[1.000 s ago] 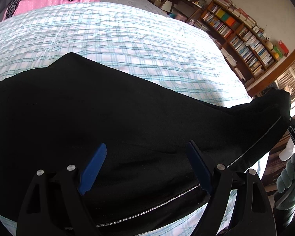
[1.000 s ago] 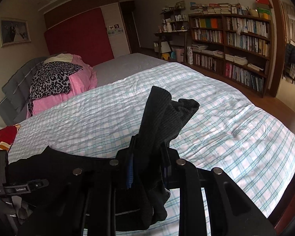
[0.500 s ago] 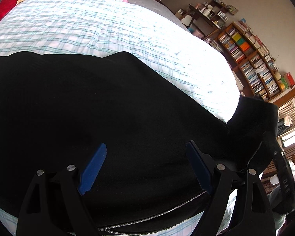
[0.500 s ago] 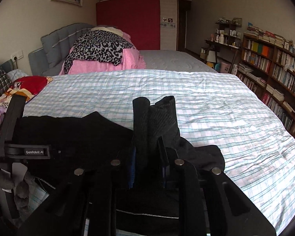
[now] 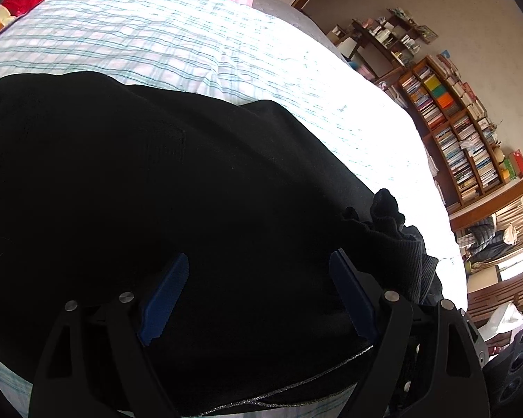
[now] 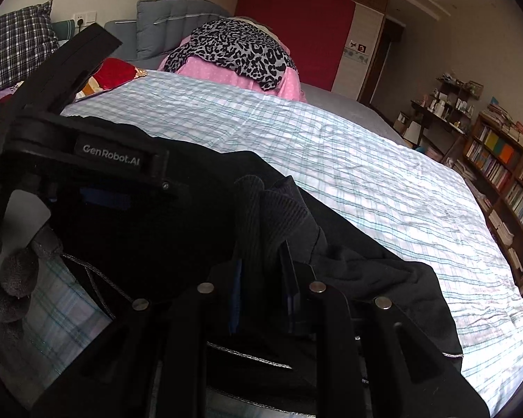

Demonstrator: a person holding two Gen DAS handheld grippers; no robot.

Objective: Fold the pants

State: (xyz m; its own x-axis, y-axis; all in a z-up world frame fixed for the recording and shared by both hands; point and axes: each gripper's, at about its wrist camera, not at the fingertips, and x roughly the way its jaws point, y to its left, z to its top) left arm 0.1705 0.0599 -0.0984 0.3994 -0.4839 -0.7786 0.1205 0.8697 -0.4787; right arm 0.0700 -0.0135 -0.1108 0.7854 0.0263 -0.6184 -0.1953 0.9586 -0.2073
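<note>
Pants [image 6: 348, 271] pinched in right tool [image 6: 261, 278]

The left claw [image 5: 258, 292], a black 2-finger frame with blue pads [image 5: 164, 296], stands with its jaws wide apart, nothing between them. The right claw [image 6: 261, 285], black with blue pads too, has its jaws drawn close together, pinching a ribbed fold of black cloth between them.
</note>
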